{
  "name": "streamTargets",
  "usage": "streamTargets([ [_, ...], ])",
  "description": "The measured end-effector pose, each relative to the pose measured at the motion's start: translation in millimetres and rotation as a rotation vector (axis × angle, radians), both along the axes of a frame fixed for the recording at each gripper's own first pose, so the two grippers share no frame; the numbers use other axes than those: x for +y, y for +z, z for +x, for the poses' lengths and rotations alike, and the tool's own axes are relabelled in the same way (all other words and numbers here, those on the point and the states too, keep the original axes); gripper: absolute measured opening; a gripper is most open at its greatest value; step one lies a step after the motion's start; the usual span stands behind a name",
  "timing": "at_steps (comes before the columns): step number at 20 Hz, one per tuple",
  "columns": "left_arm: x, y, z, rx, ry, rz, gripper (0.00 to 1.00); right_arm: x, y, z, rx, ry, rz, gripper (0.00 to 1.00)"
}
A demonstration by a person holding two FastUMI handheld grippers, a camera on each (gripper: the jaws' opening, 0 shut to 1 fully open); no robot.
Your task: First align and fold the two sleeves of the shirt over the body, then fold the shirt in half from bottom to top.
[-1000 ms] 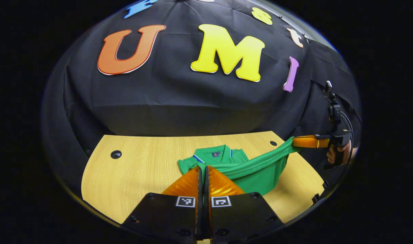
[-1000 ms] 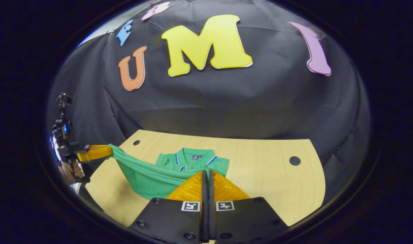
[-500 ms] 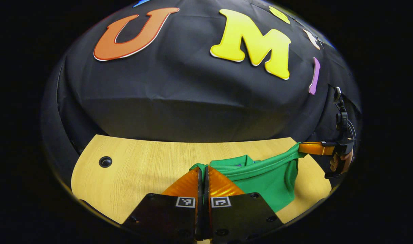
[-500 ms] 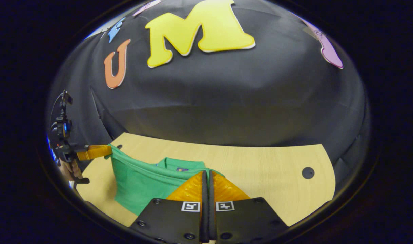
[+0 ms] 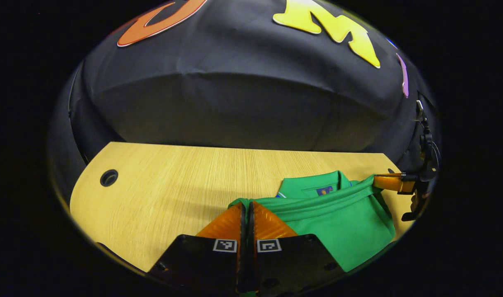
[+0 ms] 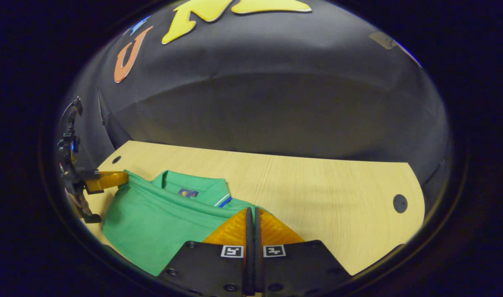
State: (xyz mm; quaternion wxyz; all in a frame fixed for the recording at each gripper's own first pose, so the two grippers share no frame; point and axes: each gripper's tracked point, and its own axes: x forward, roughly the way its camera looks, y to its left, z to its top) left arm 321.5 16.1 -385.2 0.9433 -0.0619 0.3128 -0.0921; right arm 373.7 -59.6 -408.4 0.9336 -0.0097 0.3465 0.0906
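A green polo shirt [image 5: 342, 220] lies on the wooden table [image 5: 173, 185], its bottom hem brought up close to the collar [image 5: 317, 187]. My left gripper [image 5: 246, 203] is shut on one corner of the hem. In the left gripper view the right gripper [image 5: 385, 182] pinches the other corner at the far right. From the right gripper view, the shirt [image 6: 152, 220] spreads to the left below its collar [image 6: 193, 190]. My right gripper [image 6: 251, 209] is shut on its hem corner there, and the left gripper [image 6: 111, 179] holds the far corner, low over the table [image 6: 317, 194].
The table has round cable holes [image 5: 109, 177] [image 6: 400, 203] near its ends and a smaller one [image 6: 116, 159] at the back. Bare wood stretches beside the shirt. The black cloth wall stands just behind the table. A hand [image 6: 80, 202] grips the left tool.
Both grippers have carried the hem forward and down toward the collar. The hanging fold of cloth has flattened over the shirt body, hiding most of the front.
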Motion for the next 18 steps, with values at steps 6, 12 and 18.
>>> streamTargets([
  [6,4.7,10.0,-6.4,0.003,0.032,0.026,0.41,-0.6,9.1,1.4,-0.008,-0.057,-0.002,0.26],
  [12,23.2,80.8,-27.4,-0.081,0.125,0.037,1.00,-6.5,95.5,-18.7,-0.161,-0.163,-0.001,0.90],
  [18,18.4,231.1,-77.9,-0.326,0.123,0.083,1.00,19.7,241.5,-97.0,-0.398,-0.159,-0.042,0.93],
])
